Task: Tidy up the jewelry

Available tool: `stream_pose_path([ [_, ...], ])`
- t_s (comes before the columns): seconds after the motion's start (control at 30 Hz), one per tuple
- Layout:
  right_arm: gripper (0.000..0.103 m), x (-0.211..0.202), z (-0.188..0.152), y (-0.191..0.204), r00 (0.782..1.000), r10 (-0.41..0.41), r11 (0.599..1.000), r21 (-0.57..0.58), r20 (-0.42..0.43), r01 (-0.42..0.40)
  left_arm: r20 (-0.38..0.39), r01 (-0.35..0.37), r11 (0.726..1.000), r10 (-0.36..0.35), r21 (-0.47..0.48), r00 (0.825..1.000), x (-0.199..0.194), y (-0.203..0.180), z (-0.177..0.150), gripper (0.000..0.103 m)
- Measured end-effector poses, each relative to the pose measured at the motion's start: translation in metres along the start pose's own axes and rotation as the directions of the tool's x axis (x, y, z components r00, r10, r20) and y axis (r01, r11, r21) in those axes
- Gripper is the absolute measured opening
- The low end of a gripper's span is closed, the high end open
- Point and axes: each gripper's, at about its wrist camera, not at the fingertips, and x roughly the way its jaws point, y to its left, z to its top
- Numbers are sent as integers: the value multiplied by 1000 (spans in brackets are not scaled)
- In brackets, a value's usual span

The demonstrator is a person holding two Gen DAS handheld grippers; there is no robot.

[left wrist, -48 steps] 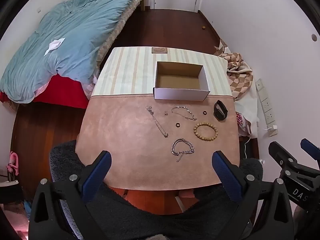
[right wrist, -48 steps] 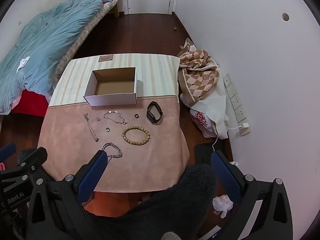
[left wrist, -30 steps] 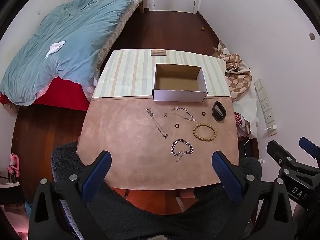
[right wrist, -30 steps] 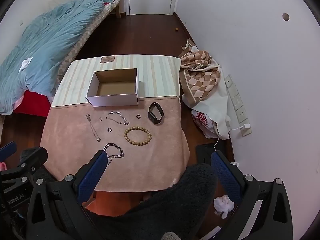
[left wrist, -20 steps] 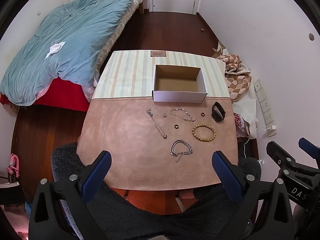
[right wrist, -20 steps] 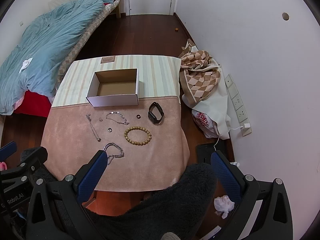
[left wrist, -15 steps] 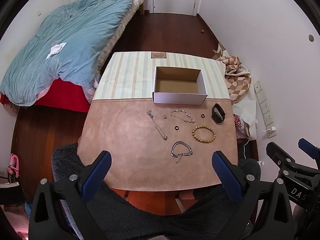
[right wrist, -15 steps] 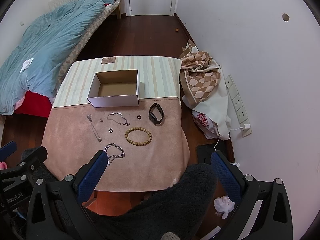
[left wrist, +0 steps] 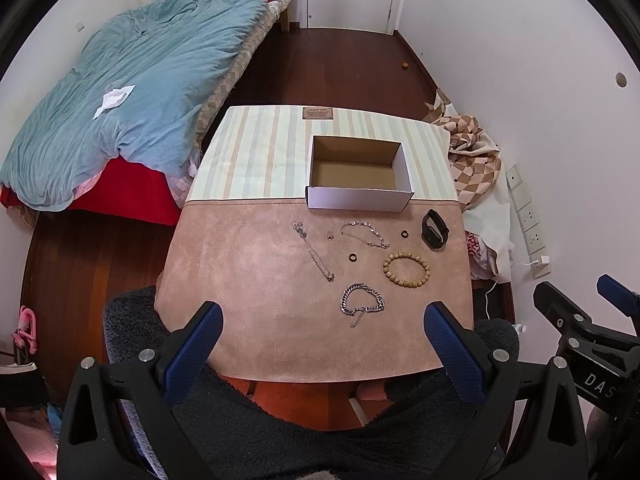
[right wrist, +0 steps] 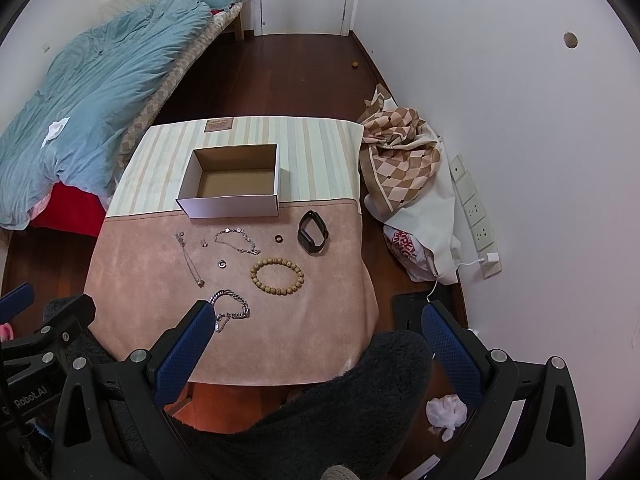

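Both tongs (left wrist: pixel 320 340) (right wrist: pixel 316 344) agape — jewelry (left wrist: pixel 362 304) ahead, well apart.

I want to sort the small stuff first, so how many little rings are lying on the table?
2: one dark ring left of the black band, one ring mid-mat below the thin bracelet. The tiny piece nearby is unclear.
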Motion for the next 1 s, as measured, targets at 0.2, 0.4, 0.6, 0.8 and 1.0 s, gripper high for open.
stream_pose_path([
  [0.2,103,-1,0,0,1000,0,1000,3,2,0,4,2,1000,-2,-2,1000,-2,0,0,103],
  [0.4,103,-3,0,1,1000,0,1000,2,4,0,12,4,1000,-4,-2,1000,-4,0,-1,103],
  [0.6,103,-3,0,1,1000,0,1000,2,5,0,12,4,1000,-4,-2,1000,-5,1,-1,103],
  [0.8,103,-5,0,0,1000,0,1000,2,6,0,11,6,1000,-6,-2,1000,-5,1,-2,103],
  [1.0,103,-5,0,0,1000,-1,1000,2,9,1,13,6,1000,-6,-2,1000,-5,1,-2,103],
])
